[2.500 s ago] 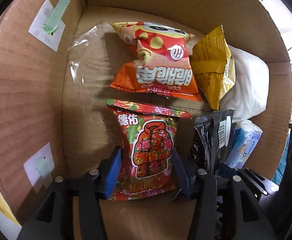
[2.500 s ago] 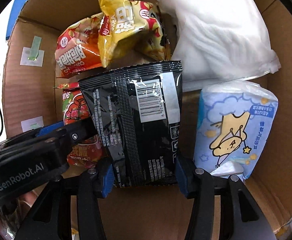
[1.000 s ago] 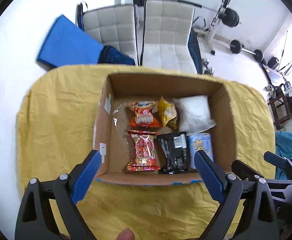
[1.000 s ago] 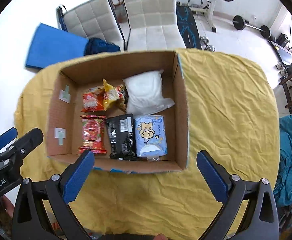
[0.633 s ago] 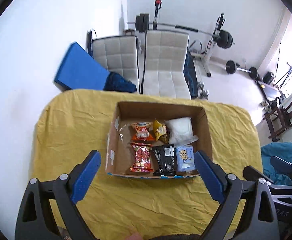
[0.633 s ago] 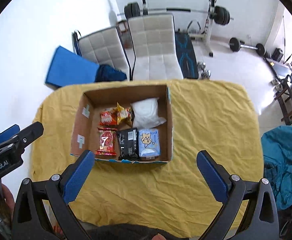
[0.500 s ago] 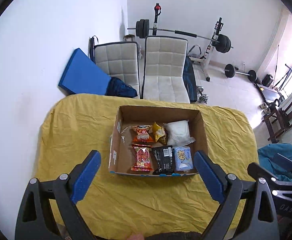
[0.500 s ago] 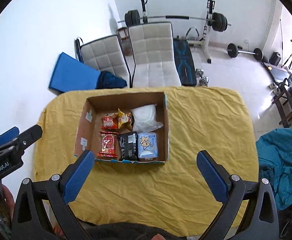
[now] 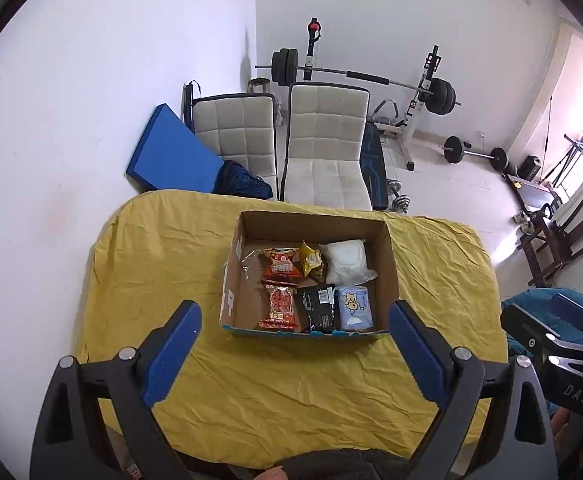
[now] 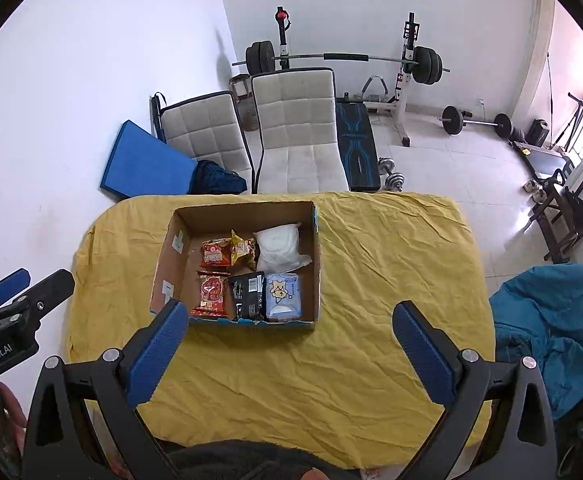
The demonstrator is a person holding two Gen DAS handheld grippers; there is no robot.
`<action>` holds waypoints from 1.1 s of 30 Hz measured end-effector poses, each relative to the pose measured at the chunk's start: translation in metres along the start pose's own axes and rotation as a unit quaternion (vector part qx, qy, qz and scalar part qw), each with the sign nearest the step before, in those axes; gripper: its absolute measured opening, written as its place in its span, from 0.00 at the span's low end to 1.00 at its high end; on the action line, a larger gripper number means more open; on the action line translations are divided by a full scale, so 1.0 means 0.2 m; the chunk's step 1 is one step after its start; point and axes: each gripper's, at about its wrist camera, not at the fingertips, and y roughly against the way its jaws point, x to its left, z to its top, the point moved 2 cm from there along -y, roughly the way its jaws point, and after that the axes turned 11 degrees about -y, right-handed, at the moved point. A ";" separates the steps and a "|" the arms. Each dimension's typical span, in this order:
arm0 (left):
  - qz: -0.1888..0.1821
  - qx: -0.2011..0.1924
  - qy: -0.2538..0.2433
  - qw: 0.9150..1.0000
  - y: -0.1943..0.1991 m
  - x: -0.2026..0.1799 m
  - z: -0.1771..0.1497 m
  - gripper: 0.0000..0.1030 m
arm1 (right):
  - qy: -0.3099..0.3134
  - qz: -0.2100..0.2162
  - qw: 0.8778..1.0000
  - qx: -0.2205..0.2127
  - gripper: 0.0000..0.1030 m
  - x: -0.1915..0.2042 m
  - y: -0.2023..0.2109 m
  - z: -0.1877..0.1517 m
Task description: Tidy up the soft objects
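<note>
Table w/ wrinkled yellow cloth [image 9: 291,400] fills the middle of both views; open cardboard box [image 9: 387,264] sits on it toward the far side. Behind the table: two padded beige chairs [image 9: 327,148], blue mat [image 9: 167,160] leaning on the wall, barbell rack [image 9: 419,88]. Teal fabric heap [image 10: 551,320] at the table's right. Inside the box, six soft packs in two rows, all lying flat & touching or nearly so. Far row, l to r: orange-red snack bag [image 9: 281,266], yellow snack bag [image 9: 311,262], white pillow-like pack [image 9: 345,260]. Near row: red snack bag [image 9: 279,306], black packet [image 9: 318,308], light-blue tissue pack [image 9: 354,306]. Clear film lies in the box's left part. Left gripper [image 9: 293,354] is high above the table's near side, jaws spread wide, holding nothing. Right gripper [image 10: 291,354] same: spread wide, empty, well clear of box.
</note>
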 end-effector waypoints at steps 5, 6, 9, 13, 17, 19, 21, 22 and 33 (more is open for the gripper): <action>0.002 -0.001 -0.009 1.000 0.03 -0.03 -0.01 0.93 | 0.001 -0.002 1.000 -0.004 1.00 0.00 0.02 -0.01; 0.002 -0.001 -0.011 1.000 0.04 -0.03 -0.01 0.93 | 0.001 -0.002 1.000 -0.004 1.00 0.00 0.03 -0.01; 0.003 -0.003 -0.016 1.000 0.05 -0.05 -0.01 0.93 | 0.004 -0.004 1.000 -0.006 1.00 0.01 0.03 -0.01; 0.002 -0.004 -0.020 1.000 0.06 -0.07 -0.01 0.93 | 0.005 -0.006 1.000 -0.012 1.00 0.01 0.08 -0.01; 0.002 -0.002 -0.022 1.000 0.05 -0.08 -0.01 0.93 | 0.005 -0.009 1.000 -0.014 1.00 0.00 0.09 -0.01; 0.000 0.001 -0.023 1.000 0.05 -0.07 -0.01 0.93 | 0.004 -0.010 1.000 -0.016 1.00 0.00 0.09 -0.01; 0.000 0.003 -0.025 1.000 0.04 -0.07 -0.01 0.93 | 0.004 -0.012 1.000 -0.016 1.00 0.00 0.08 -0.01; -0.001 0.005 -0.026 1.000 0.03 -0.07 -0.01 0.93 | 0.005 -0.012 1.000 -0.014 1.00 0.00 0.08 -0.01; 0.000 0.015 -0.029 0.999 -0.01 -0.06 -0.02 0.93 | 0.005 -0.013 1.000 -0.008 1.00 -0.01 0.05 -0.01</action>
